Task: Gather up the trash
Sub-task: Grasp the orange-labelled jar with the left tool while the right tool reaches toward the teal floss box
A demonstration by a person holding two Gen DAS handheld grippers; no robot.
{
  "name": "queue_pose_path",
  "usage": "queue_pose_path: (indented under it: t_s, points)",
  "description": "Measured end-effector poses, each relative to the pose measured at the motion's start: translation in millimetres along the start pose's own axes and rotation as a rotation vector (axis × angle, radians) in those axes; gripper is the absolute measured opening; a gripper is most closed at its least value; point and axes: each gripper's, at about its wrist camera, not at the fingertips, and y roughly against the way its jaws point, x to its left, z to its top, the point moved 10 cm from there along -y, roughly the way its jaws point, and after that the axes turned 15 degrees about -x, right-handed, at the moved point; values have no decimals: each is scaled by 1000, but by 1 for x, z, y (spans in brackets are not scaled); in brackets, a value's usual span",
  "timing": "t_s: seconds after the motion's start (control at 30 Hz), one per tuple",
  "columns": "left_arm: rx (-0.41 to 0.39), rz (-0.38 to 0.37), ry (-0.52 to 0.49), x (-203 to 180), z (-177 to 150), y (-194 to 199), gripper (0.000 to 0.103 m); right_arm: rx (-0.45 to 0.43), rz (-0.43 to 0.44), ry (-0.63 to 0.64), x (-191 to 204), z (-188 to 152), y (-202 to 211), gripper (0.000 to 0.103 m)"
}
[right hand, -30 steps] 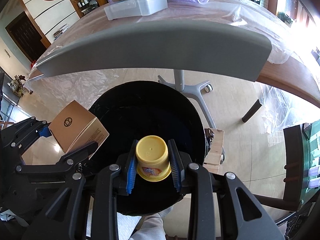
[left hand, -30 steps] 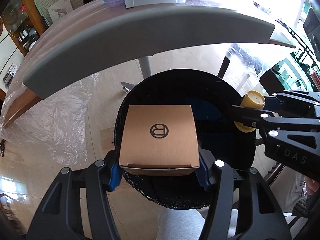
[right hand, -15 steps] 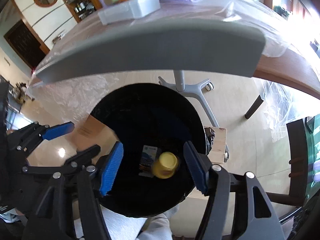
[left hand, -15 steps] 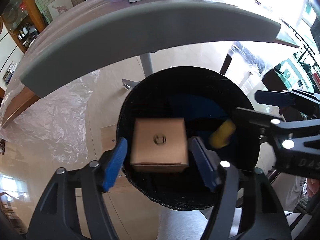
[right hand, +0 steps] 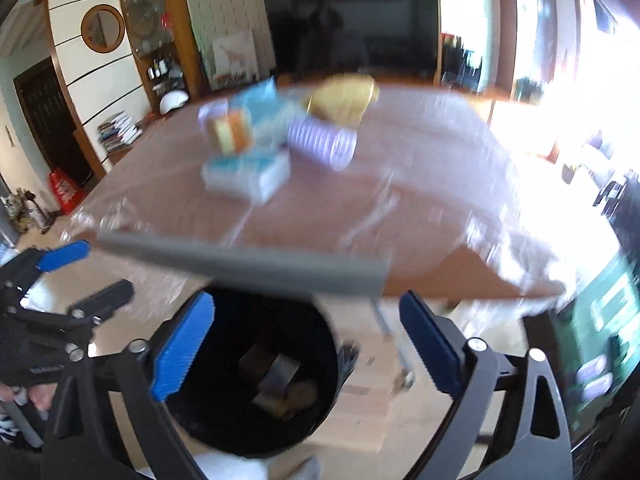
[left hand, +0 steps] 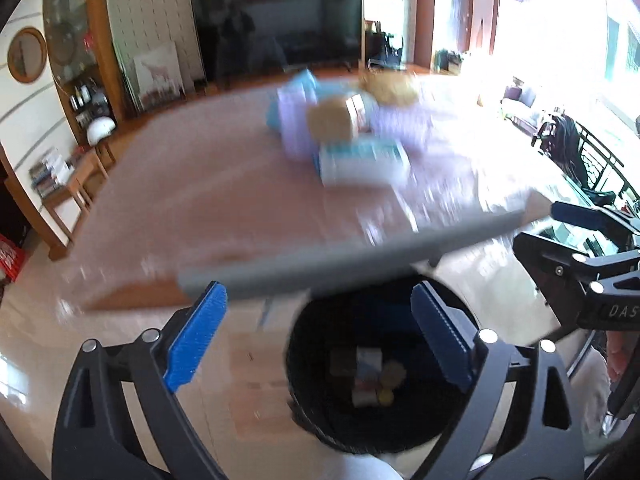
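A black trash bin [left hand: 312, 412] stands on the floor below the table edge; it also shows in the right wrist view [right hand: 224, 432]. Blurred pieces of trash [left hand: 368, 376] lie at its bottom, among them a brown box [right hand: 256, 356]. My left gripper [left hand: 320, 336] is open and empty above the bin. My right gripper [right hand: 304, 348] is open and empty above the bin too. More items sit on the table: a white and blue box [left hand: 360, 162], a purple ribbed roll [right hand: 324, 142] and a yellow pack [right hand: 344, 100]. Both views are blurred.
The wooden table [left hand: 200, 208] is covered with clear plastic film and has a grey edge strip [left hand: 360, 260]. A dark TV [left hand: 280, 36] stands behind it. Shelves and a low stool [left hand: 76, 188] are at the left. Chairs are at the right.
Both grippers have opened and dropped the brown box and the yellow cup into the bin. Both have since tilted up toward the tabletop.
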Motion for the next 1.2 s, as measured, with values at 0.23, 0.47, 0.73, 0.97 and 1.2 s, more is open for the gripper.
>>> queue_pose_path:
  t_s: [0.23,0.47,0.73,0.97,1.2]
  points:
    - [-59,66,-96,35,47,-47,95,-40,-69,90,-19,50,-45,94]
    - [-30,-41,-65,49,66,-92,95,35,20,14,-5,62,-87,93]
    - [-13,-285,-53,5,82,-100,94,108,74,-5,36,41,-104,88]
    - [27,-378,-85,-21,82,-121,83,88,60,-90,50,40,-117,84]
    - [42,-417,-77,-18,89,-141,63,84,0,-221,52,42,-139,84]
